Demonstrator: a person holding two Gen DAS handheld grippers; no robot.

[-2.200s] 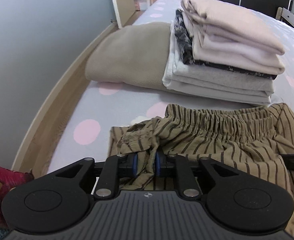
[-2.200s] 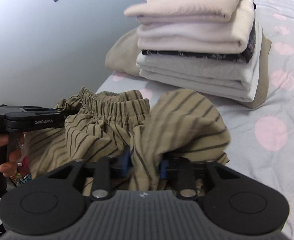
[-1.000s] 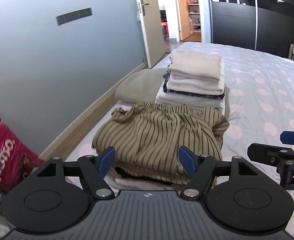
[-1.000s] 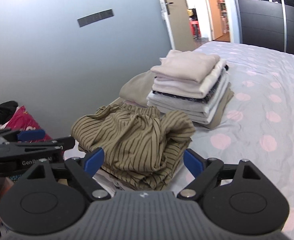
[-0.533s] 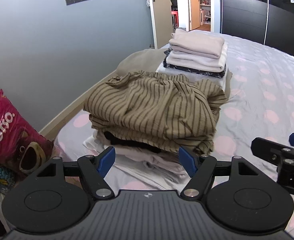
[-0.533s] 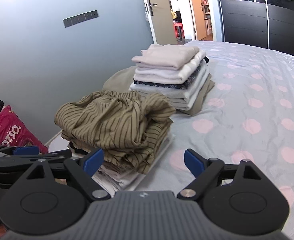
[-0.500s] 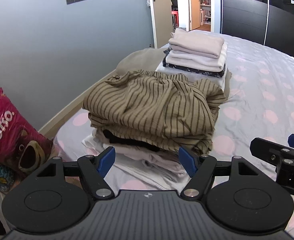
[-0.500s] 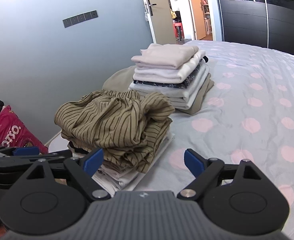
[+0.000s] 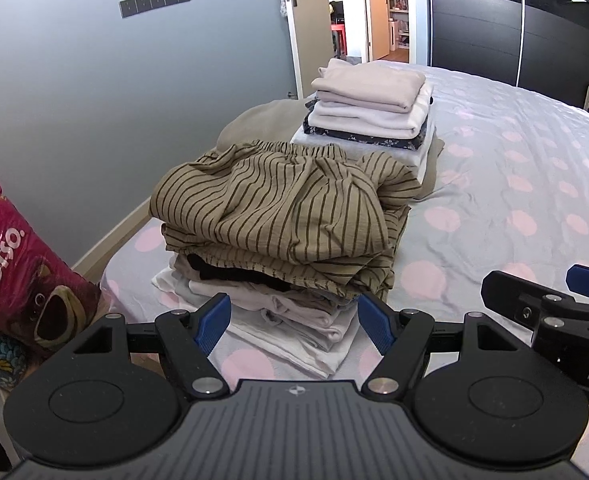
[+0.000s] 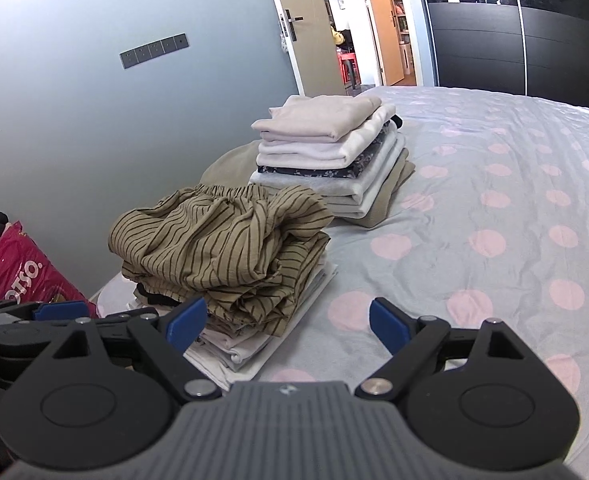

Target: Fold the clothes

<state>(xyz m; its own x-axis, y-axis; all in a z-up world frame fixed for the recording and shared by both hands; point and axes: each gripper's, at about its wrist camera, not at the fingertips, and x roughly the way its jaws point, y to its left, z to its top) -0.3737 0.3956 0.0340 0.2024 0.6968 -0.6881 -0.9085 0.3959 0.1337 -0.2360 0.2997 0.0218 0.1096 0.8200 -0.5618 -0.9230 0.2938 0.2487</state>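
A folded tan striped garment (image 9: 282, 208) lies on top of a low pile of folded clothes (image 9: 294, 312) at the near left corner of the bed; it also shows in the right wrist view (image 10: 222, 248). My left gripper (image 9: 294, 322) is open and empty, just in front of the pile. My right gripper (image 10: 286, 320) is open and empty, in front of the pile's right side; it also shows at the right edge of the left wrist view (image 9: 550, 304). The left gripper shows at the left edge of the right wrist view (image 10: 46, 312).
A taller stack of folded pale clothes (image 9: 370, 120) stands behind the striped pile on a tan folded item (image 9: 262, 120). The bed sheet (image 10: 494, 220) is grey with pink dots. A pink bag (image 9: 18, 264) sits on the floor at left. A grey wall and an open door are beyond.
Both grippers let go of the striped garment, opened and pulled back from the pile. The garment now rests folded on top of the near pile.
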